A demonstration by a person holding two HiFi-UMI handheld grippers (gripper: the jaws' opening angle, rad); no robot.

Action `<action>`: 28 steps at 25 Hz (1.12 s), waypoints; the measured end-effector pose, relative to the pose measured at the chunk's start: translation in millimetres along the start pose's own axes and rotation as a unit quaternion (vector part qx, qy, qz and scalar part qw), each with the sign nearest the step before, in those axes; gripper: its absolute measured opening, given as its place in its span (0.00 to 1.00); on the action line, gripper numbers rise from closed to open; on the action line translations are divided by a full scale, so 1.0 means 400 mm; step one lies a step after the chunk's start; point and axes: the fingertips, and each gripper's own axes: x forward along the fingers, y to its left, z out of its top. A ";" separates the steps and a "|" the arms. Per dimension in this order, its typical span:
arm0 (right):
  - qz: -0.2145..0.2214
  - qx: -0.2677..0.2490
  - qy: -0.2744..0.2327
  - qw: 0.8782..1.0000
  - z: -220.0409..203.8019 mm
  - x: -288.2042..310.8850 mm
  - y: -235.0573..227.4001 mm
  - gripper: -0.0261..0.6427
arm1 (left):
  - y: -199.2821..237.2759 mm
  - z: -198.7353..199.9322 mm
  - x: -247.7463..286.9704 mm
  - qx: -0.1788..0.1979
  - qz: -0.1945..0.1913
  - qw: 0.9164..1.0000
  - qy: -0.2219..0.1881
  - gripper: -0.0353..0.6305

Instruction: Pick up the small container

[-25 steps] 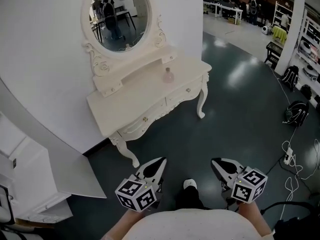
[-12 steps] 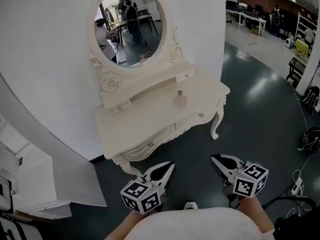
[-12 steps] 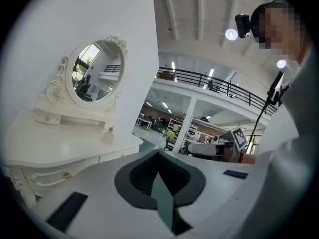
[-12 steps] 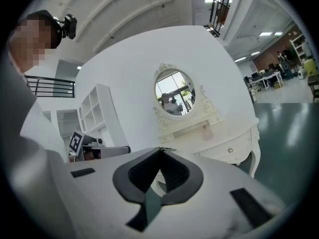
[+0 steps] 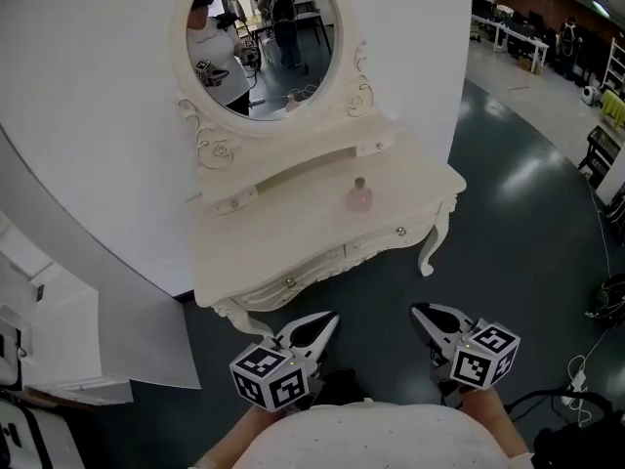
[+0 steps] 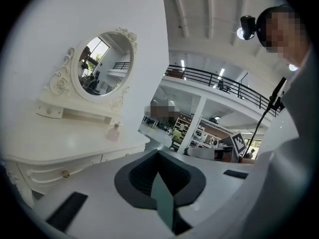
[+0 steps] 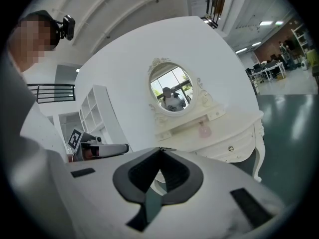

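Note:
A small pink bottle-shaped container stands on the cream dressing table, right of centre and below the oval mirror; it also shows as the container in the left gripper view and the container in the right gripper view. My left gripper hangs in front of the table's edge, jaws together, nothing in them. My right gripper is level with it to the right, also shut and empty. Both are well short of the container.
The table has curved legs and drawers with small knobs. A white wall panel stands behind it and white shelving to the left. Dark floor stretches right, with cables and bags at the far right edge.
The dressing table has come nearer and moved toward the middle of the head view as I walk up to it. Both grippers keep the same shut pose near my body.

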 end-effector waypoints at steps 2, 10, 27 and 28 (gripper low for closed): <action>-0.002 0.011 0.008 1.000 -0.010 0.012 -0.023 0.04 | 0.016 -0.008 0.026 -0.005 0.003 1.000 0.006 0.05; -0.039 0.024 0.014 0.999 0.036 0.073 -0.149 0.04 | 0.106 0.079 0.180 -0.016 -0.019 1.000 -0.017 0.05; -0.045 -0.029 0.014 0.998 0.328 0.410 -0.310 0.04 | 0.357 0.393 0.445 0.051 -0.059 0.996 -0.038 0.05; -0.045 -0.027 0.013 0.999 0.337 0.431 -0.322 0.04 | 0.371 0.401 0.456 0.051 -0.064 0.996 -0.038 0.05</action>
